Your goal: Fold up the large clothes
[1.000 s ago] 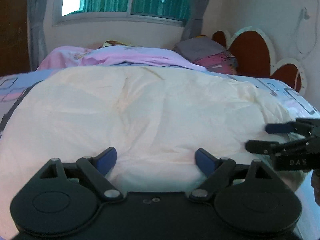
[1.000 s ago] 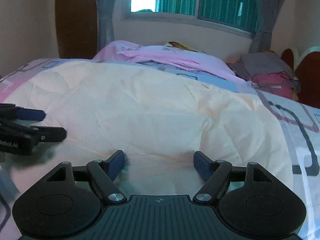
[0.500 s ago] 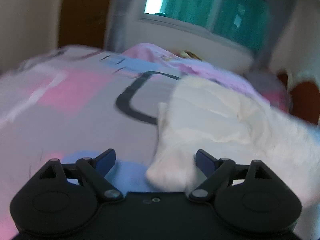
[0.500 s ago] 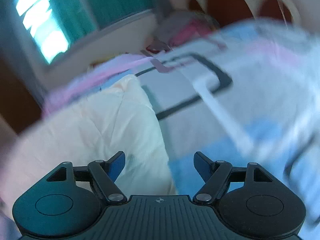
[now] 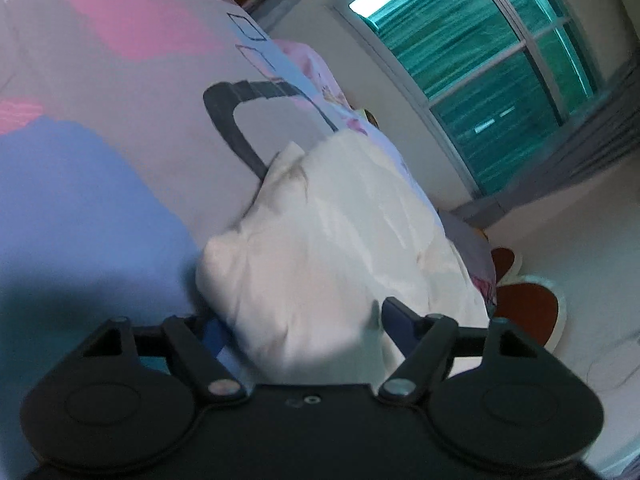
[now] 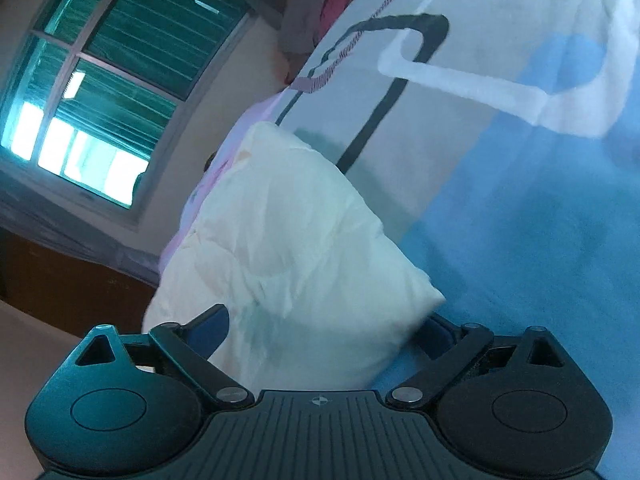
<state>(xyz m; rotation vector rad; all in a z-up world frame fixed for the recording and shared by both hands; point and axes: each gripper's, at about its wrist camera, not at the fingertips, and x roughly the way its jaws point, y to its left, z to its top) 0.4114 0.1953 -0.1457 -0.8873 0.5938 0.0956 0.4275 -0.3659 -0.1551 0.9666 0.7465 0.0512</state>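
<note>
A large cream garment [image 5: 332, 240] lies folded and puffy on the patterned bedsheet [image 5: 100, 152]. My left gripper [image 5: 304, 324] is open, its blue-padded fingers [image 5: 396, 316] straddling the garment's near left corner. In the right wrist view the same cream garment [image 6: 288, 248] lies on the bedsheet [image 6: 520, 208], and my right gripper [image 6: 324, 328] is open with its fingers [image 6: 212, 324] on either side of the near right corner. Both views are strongly tilted. Whether the pads touch the cloth I cannot tell.
A pink blanket [image 5: 320, 68] and a pile of grey and pink clothes [image 6: 316, 12] lie at the far side of the bed. A window with green blinds [image 5: 480, 64] and a brown headboard [image 5: 524, 304] stand behind.
Both grippers have swung apart from the middle of the near edge to the garment's two near corners and rolled sideways. The jaws stay open.
</note>
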